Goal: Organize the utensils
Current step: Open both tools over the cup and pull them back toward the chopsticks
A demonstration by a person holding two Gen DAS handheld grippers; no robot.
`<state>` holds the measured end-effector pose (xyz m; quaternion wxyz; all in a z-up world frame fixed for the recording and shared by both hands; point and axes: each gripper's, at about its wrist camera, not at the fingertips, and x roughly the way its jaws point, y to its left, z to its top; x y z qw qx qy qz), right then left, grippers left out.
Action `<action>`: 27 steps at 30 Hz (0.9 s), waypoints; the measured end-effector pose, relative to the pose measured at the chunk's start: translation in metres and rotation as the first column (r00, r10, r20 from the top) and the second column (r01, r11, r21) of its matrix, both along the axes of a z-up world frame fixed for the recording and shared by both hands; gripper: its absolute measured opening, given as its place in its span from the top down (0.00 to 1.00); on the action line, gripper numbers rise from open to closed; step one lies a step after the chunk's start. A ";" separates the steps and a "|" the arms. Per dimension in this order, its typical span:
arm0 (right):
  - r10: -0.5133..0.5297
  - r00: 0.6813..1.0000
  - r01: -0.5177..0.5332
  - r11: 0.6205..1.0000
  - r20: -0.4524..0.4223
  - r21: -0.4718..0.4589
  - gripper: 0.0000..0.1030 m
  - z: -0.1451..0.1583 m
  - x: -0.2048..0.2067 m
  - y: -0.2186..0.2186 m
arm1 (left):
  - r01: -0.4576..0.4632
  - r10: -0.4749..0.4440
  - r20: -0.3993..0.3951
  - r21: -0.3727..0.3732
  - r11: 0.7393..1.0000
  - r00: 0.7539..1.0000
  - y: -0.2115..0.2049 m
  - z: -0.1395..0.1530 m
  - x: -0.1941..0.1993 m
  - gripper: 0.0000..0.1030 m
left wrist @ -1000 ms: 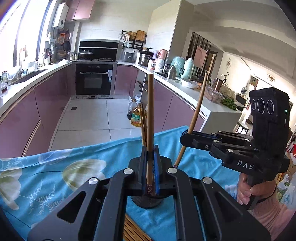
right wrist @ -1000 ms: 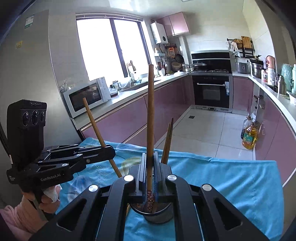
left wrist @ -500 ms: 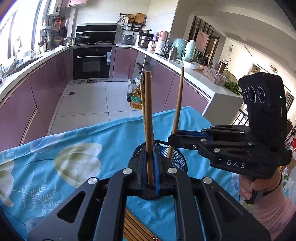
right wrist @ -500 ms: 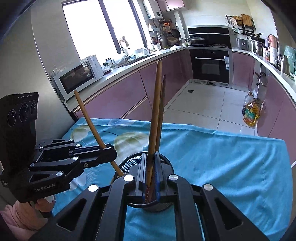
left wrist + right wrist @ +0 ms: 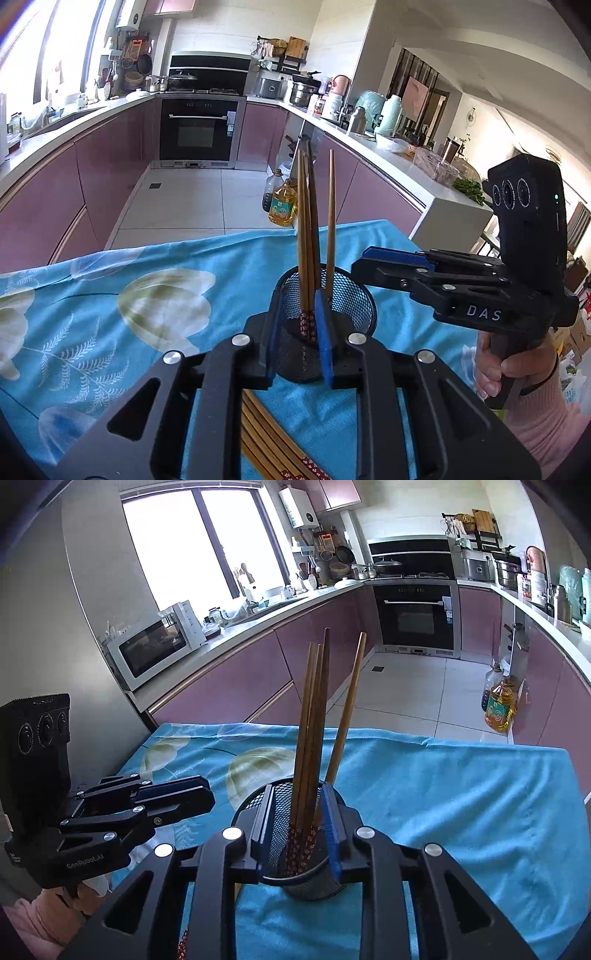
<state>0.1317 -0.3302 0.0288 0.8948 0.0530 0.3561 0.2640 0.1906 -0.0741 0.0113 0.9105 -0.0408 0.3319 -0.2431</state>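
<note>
Both grippers' jaws have just been opening. The left gripper (image 5: 297, 332) and right gripper (image 5: 295, 821) flank chopsticks (image 5: 312, 738) standing in the mesh holder (image 5: 354, 306), seemingly released, on the tabletop (image 5: 461, 794).

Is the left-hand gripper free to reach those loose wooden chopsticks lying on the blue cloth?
Probably yes. The loose wooden chopsticks lie uncovered just under the left gripper, whose jaws have just been opening and grip nothing; it only needs to back off the black mesh cup.
</note>
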 end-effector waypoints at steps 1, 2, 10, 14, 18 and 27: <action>0.009 1.000 -0.009 1.000 0.013 0.006 0.65 0.001 -0.007 0.001 | -0.011 0.011 0.011 -0.003 1.000 1.000 0.005 0.001 -0.006 0.75; 0.022 1.000 -0.023 1.000 0.022 0.010 0.62 0.002 -0.012 0.001 | -0.021 0.022 0.019 -0.007 1.000 1.000 0.009 0.002 -0.011 0.73; 0.147 0.989 -0.147 0.989 -0.006 -0.026 0.50 -0.024 -0.061 0.032 | -0.090 0.090 -0.005 0.049 0.995 0.996 0.045 -0.028 -0.055 0.60; 0.167 0.981 -0.171 0.984 -0.097 -0.043 0.50 -0.058 -0.068 0.050 | -0.108 0.114 -0.079 0.081 0.991 0.990 0.055 -0.060 -0.064 0.59; 0.148 0.979 -0.161 0.982 -0.139 -0.093 0.50 -0.081 -0.073 0.063 | -0.113 0.128 -0.143 0.109 0.988 0.982 0.057 -0.089 -0.073 0.58; 0.092 0.986 -0.117 0.976 -0.142 -0.182 0.51 -0.099 -0.082 0.073 | -0.093 0.123 -0.188 0.160 0.983 0.975 0.044 -0.115 -0.086 0.55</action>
